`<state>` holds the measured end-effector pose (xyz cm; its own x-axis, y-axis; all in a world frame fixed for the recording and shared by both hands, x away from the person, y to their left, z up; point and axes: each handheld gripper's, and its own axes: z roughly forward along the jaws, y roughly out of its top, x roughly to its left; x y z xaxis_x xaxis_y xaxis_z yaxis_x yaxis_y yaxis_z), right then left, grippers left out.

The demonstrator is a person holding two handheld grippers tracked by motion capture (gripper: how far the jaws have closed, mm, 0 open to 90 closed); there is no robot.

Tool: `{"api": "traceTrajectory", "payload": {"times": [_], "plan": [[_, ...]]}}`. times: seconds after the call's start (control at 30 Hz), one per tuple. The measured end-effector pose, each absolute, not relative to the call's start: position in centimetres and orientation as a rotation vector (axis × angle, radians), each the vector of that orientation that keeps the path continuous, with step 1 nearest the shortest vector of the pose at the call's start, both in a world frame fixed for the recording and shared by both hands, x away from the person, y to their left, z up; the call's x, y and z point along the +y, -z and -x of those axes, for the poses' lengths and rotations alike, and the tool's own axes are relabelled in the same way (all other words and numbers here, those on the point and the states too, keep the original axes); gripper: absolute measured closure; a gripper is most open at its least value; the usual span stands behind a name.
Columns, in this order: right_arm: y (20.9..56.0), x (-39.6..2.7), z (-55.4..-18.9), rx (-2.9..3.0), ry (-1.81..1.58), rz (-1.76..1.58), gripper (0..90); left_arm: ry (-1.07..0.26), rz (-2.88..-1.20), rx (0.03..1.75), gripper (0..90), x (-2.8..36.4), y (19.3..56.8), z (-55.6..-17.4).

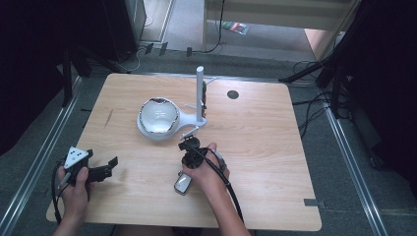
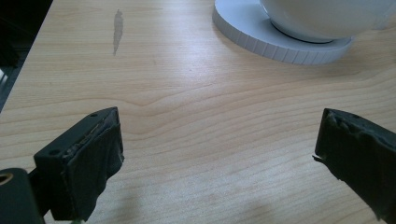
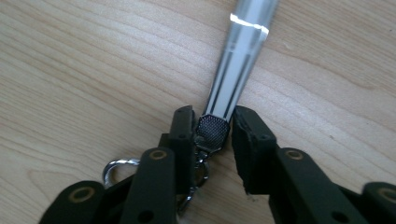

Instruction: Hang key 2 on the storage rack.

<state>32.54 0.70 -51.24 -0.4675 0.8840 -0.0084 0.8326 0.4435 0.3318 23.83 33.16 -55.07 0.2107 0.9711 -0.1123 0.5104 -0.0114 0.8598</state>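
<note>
A slim silver bar (image 3: 238, 60) lies on the wooden table (image 1: 255, 147), with a mesh-patterned end and a metal ring clasp (image 3: 114, 168) on it. My right gripper (image 3: 215, 126) is shut on that mesh end, one black finger on each side. From above, the right gripper (image 1: 187, 145) sits just in front of a white stand, and the bar (image 1: 191, 132) reaches toward the stand's post (image 1: 199, 93). My left gripper (image 1: 110, 167) rests at the table's front left. Its jaws stand wide open over bare wood (image 2: 217, 135).
A white bowl with a shiny inside (image 1: 157, 115) sits on the stand's round ribbed base (image 2: 280, 42). A dark round hole (image 1: 232, 94) marks the table's far side. Cables and dark stands surround the table on the floor.
</note>
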Motion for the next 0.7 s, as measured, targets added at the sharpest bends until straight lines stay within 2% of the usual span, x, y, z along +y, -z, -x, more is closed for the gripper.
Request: {"api": "traceTrajectory", "payload": {"times": [0.07,0.37,0.7], "plan": [[51.3,0.5,-32.5,2.507,-0.441,-1.502,75.2,-0.690,-1.647,1.416,1.4,33.2,55.1,-23.8],[51.4,-0.3,-32.1,2.449,-0.560,-1.506,75.7,-0.684,-1.635,1.416,1.4,33.2,55.1,-23.8],[49.4,-1.9,-31.7,2.334,-0.818,-1.457,75.7,-0.686,-1.643,1.417,1.4,33.2,55.1,-23.8]]}}
